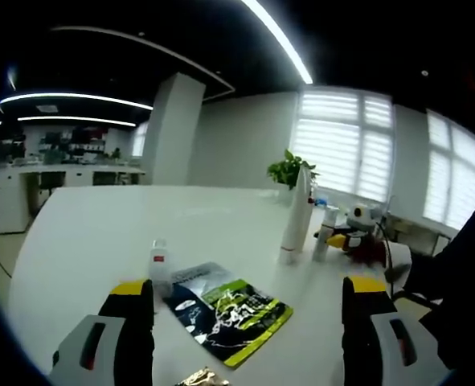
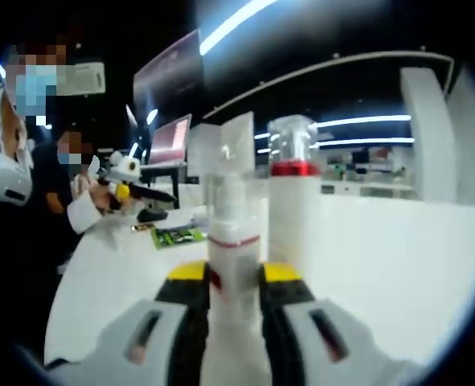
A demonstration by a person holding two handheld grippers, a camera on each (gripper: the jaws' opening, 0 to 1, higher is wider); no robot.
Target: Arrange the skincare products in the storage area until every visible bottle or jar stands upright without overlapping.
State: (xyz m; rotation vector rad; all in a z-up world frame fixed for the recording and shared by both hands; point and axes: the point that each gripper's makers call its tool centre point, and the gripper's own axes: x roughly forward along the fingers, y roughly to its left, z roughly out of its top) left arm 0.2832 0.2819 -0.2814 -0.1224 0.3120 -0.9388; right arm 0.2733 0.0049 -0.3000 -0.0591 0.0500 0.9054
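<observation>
Between the jaws of our right tool (image 2: 235, 301) stands a small clear-capped bottle (image 2: 231, 241) with a red band, gripped low on its body and held upright, its long axis running straight up out of the jaws. Just behind it, close enough that we cannot tell whether they touch, rises a taller white bottle (image 2: 292, 217) with a red collar and clear cap, also upright on the bench (image 2: 398, 265). That gap is what the setting-down turns on, we judge: the held bottle must land beside the tall one, not against it.

Our left tool (image 1: 247, 310) hangs with its jaws wide apart and nothing between them. Just ahead of its left jaw a small white bottle (image 1: 158, 261) with a red label stands upright, and touching or nearly touching it a dark-and-green sachet (image 1: 227, 312) lies flat, its long axis slanting toward the near edge. Farther off, toward the far right side of the bench, a tall slim white bottle (image 1: 295, 219) and a shorter one (image 1: 325, 235) stand upright, just beside each other. We judge the left tool is the nearer one for the small bottle.
</observation>
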